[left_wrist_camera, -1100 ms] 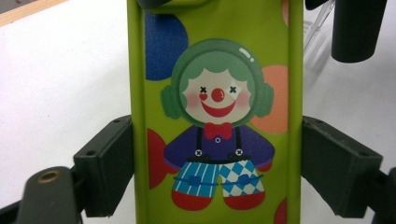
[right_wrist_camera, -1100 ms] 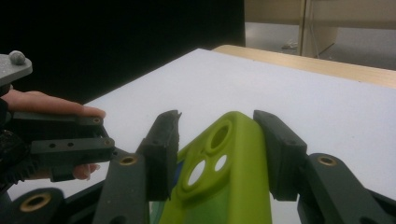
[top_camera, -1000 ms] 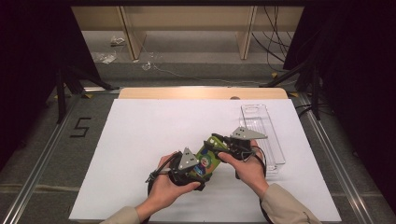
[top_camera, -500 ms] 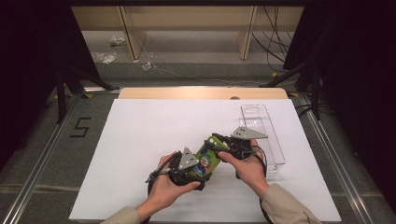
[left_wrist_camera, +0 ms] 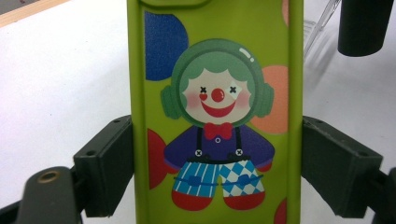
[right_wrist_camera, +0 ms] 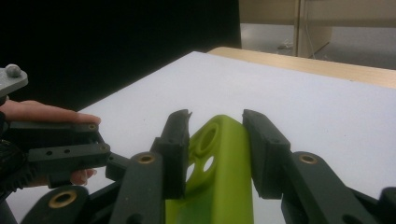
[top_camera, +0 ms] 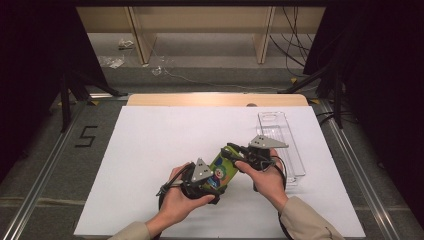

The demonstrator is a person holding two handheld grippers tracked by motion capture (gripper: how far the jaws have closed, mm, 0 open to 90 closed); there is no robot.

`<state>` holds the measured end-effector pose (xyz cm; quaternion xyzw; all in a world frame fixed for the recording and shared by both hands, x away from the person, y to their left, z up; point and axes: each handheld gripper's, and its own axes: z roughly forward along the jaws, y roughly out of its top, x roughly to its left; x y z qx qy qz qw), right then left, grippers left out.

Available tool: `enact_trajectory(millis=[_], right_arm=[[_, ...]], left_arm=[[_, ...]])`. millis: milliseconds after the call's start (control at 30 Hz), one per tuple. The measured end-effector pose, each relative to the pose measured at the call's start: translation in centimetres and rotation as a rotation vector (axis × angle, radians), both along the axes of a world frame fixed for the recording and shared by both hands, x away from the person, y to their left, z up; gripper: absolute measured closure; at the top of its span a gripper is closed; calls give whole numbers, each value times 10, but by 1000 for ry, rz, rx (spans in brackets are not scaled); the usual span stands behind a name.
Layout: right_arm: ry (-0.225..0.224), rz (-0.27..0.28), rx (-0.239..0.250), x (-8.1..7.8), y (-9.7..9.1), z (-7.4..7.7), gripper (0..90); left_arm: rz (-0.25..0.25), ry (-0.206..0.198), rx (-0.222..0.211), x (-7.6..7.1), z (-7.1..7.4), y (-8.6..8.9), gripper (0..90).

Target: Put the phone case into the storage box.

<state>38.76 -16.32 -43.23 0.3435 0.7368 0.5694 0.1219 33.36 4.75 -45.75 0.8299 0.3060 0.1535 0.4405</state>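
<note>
A lime-green phone case (top_camera: pixel 223 170) with a clown print (left_wrist_camera: pixel 215 93) is held just above the white table sheet (top_camera: pixel 150 150) between both hands. My left gripper (top_camera: pixel 212 181) is shut on its two long edges near the lower end; the black pads (left_wrist_camera: pixel 105 163) press on either side of it. My right gripper (top_camera: pixel 233 153) reaches the camera-hole end of the case (right_wrist_camera: pixel 224 177). Its jaws have just been closing with that end between them, and the pads (right_wrist_camera: pixel 175 149) now lie against both faces.
A clear plastic tray (top_camera: pixel 280 140) lies on the sheet just right of the hands. The wooden table edge (top_camera: pixel 215 99) runs along the back, with dark floor and cables beyond. The left gripper (right_wrist_camera: pixel 60 149) shows at the left of the right gripper view.
Both hands and the case stay in place. The right gripper's jaws look slightly narrower around the case's far end.
</note>
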Motion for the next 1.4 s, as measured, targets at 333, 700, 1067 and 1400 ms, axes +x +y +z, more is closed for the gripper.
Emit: enact_trajectory(millis=[333, 700, 1067, 1400], right_arm=[[14, 2, -1, 1, 0, -1, 610], [16, -2, 1, 1, 0, -1, 640], [6, 9, 16, -2, 2, 5, 698], [2, 5, 28, -6, 5, 11, 731]], left_arm=[[0, -3, 4, 0, 0, 0, 164], [0, -1, 7, 1, -1, -1, 163], [-4, -1, 17, 1, -2, -2, 163], [-2, -31, 33, 1, -2, -4, 161]])
